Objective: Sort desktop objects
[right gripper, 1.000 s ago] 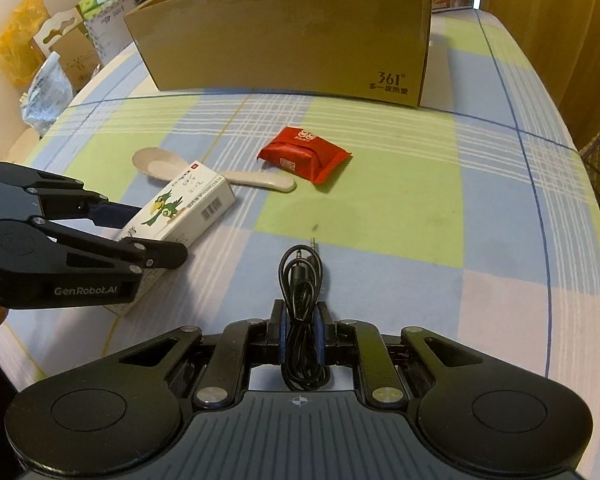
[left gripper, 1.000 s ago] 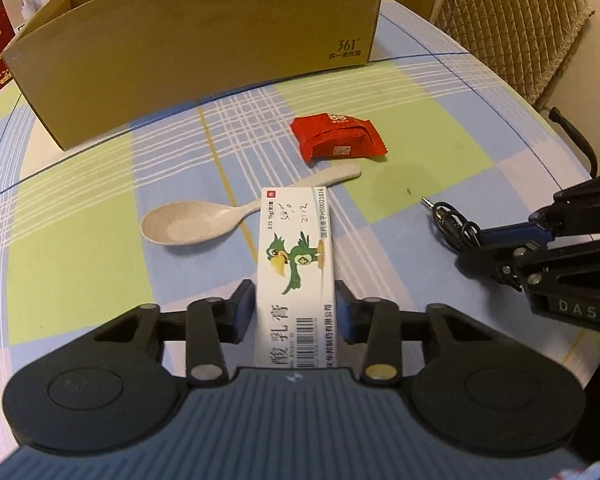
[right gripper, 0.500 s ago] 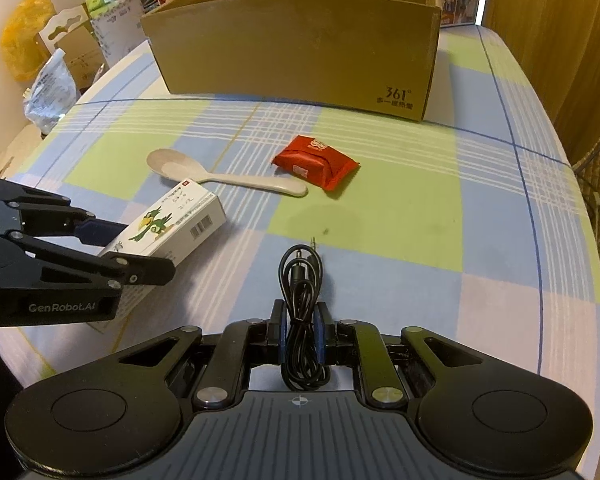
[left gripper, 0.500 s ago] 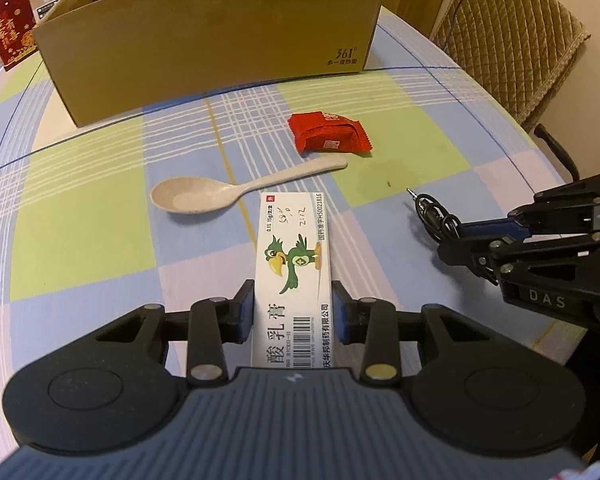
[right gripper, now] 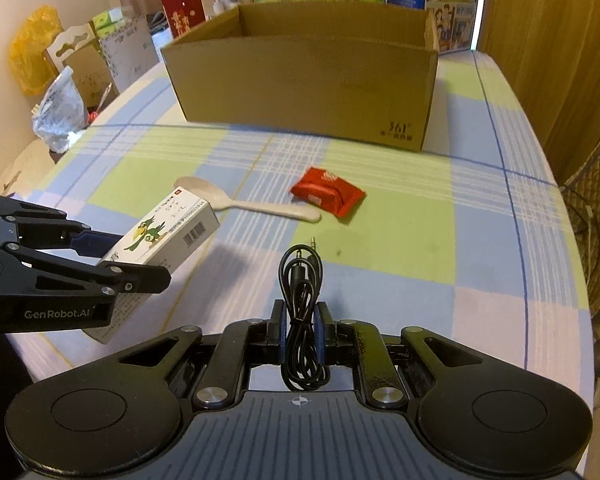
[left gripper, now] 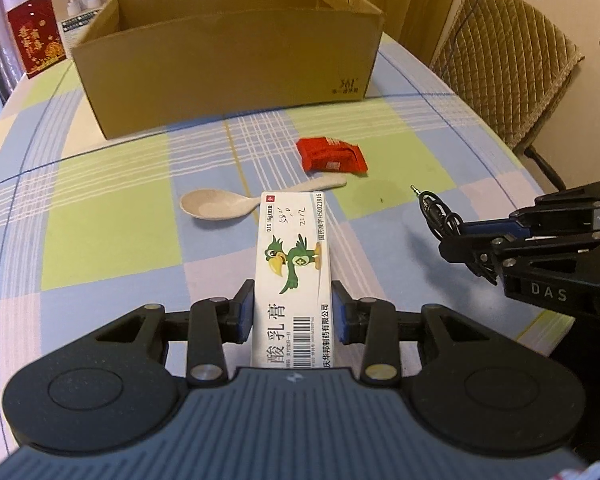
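Item one: white carton (left gripper: 294, 264) printed with a green bird, pinched across its narrow sides between the fingers of the left gripper (left gripper: 293, 312), long end jutting forward past the fingertips and clear of the bench (left gripper: 112, 216); held lengthwise, probably so it can slide into a container end first. Item two: coiled black cable (right gripper: 302, 320), pinched mid-bundle between the nearly closed fingers of the right gripper (right gripper: 301, 334), loops and plug sticking out ahead of the tips; gripping the whole bundle keeps the coil from unravelling. Ahead of both sets of fingers, resting on the checked cloth: a pale spoon (left gripper: 228, 203), its handle partly hidden behind the carton's far end, and just beyond it a red packet (left gripper: 332, 155), neither yet gathered. Farther ahead: open cardboard box (left gripper: 228, 60), upright, mouth unobstructed, the likely destination for both held items. To the right of the fingers, off the bench: a quilted chair (left gripper: 508, 76).
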